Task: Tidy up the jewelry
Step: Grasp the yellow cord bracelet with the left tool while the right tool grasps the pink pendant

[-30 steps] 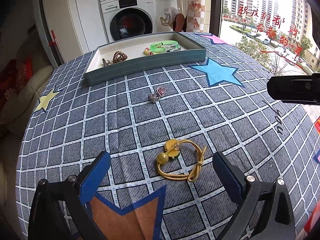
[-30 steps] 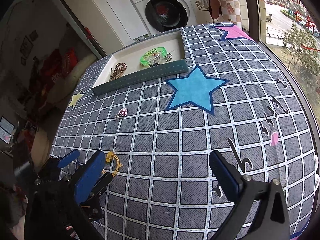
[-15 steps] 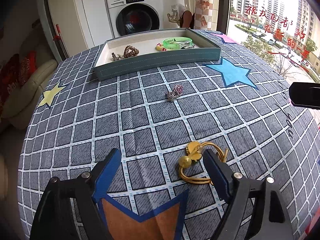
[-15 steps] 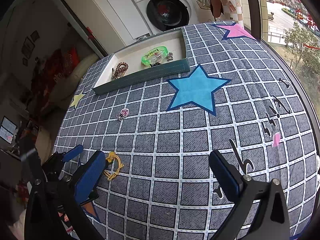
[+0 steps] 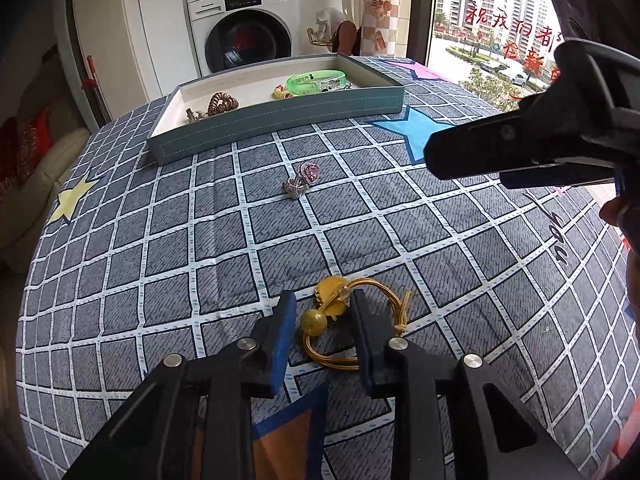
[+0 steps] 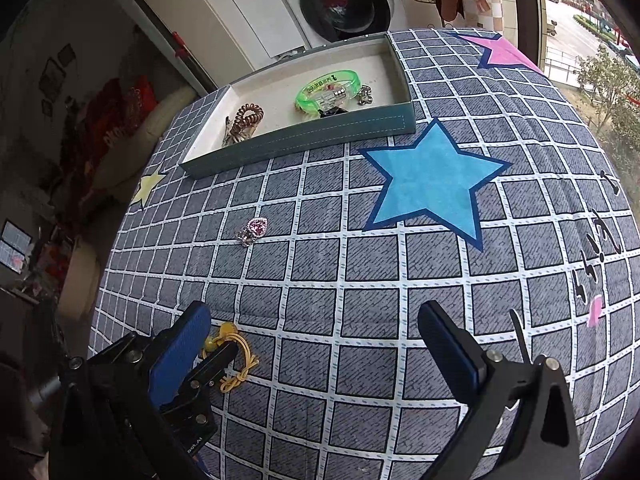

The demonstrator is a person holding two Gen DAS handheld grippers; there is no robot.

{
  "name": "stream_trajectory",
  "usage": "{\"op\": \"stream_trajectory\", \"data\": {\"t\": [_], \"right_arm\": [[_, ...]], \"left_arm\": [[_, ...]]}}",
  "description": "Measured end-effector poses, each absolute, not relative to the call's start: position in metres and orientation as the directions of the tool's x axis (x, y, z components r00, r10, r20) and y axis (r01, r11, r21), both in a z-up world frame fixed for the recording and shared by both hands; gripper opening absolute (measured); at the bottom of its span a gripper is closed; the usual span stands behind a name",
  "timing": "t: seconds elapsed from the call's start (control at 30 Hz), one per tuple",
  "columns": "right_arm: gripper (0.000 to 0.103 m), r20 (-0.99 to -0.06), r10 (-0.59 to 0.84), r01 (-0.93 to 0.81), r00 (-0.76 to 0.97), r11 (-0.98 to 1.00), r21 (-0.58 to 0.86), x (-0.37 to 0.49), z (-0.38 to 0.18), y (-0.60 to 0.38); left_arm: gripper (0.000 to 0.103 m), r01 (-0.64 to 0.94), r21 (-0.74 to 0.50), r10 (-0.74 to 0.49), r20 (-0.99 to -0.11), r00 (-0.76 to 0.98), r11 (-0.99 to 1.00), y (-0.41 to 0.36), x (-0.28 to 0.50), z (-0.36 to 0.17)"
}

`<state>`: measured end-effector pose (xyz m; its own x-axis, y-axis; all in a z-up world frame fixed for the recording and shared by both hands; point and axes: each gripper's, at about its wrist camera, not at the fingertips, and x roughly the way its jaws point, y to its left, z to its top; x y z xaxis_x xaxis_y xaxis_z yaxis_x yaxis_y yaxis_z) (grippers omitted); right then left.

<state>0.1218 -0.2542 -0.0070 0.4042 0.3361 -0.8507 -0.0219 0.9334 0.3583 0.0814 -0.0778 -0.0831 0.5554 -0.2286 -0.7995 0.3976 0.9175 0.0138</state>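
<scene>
A gold cord bracelet with a yellow bead [image 5: 344,320] lies on the checked tablecloth. My left gripper [image 5: 322,316] is low over it, its jaws narrowed around the bead and charm but with a gap still showing. The bracelet also shows in the right wrist view [image 6: 234,354], partly behind the left gripper. A silver ring with a pink heart stone [image 5: 302,178] [image 6: 253,230] lies mid-table. A teal tray [image 5: 276,120] [image 6: 304,136] at the back holds a green bangle [image 5: 316,80] [image 6: 326,90], a brown coil hair tie [image 5: 222,102] and small pieces. My right gripper [image 6: 316,344] is open and empty above the cloth.
A washing machine [image 5: 244,36] stands behind the table. A window [image 5: 500,20] runs along the right side. A sofa with red cushions [image 5: 28,148] is at the left. The right gripper's body [image 5: 540,144] hangs over the table's right part in the left wrist view.
My left gripper has moved forward and down onto the gold bracelet and its jaws have narrowed around the bead. The right gripper has shifted a little closer to the left one.
</scene>
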Motion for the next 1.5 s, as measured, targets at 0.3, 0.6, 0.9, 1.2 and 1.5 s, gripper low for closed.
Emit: {"op": "stream_trajectory", "data": {"t": [0.3, 0.6, 0.9, 1.2, 1.5], "right_arm": [[0.097, -0.861, 0.338, -0.037, 0.379, 0.936, 0.351, 0.147, -0.02, -0.226], [0.086, -0.885, 0.268, -0.076, 0.382, 0.963, 0.259, 0.175, -0.04, -0.181], [0.008, -0.899, 0.101, -0.121, 0.425, 0.991, 0.054, 0.182, -0.041, -0.153], [0.004, -0.874, 0.245, -0.051, 0.42, 0.968, 0.247, 0.159, -0.039, -0.199], [0.026, -0.858, 0.29, -0.04, 0.423, 0.952, 0.303, 0.153, -0.036, -0.218]], "left_arm": [[0.028, 0.296, -0.028, -0.202, -0.791, 0.578, 0.955, -0.05, 0.078, -0.082], [0.028, 0.237, -0.054, -0.186, -0.79, 0.584, 0.97, -0.026, 0.082, -0.083], [0.028, 0.235, -0.066, -0.194, -0.789, 0.582, 0.97, -0.026, 0.083, -0.084], [0.028, 0.231, -0.072, -0.196, -0.791, 0.579, 0.97, -0.025, 0.084, -0.084], [0.028, 0.227, -0.057, -0.183, -0.79, 0.585, 0.972, -0.027, 0.083, -0.084]]}}
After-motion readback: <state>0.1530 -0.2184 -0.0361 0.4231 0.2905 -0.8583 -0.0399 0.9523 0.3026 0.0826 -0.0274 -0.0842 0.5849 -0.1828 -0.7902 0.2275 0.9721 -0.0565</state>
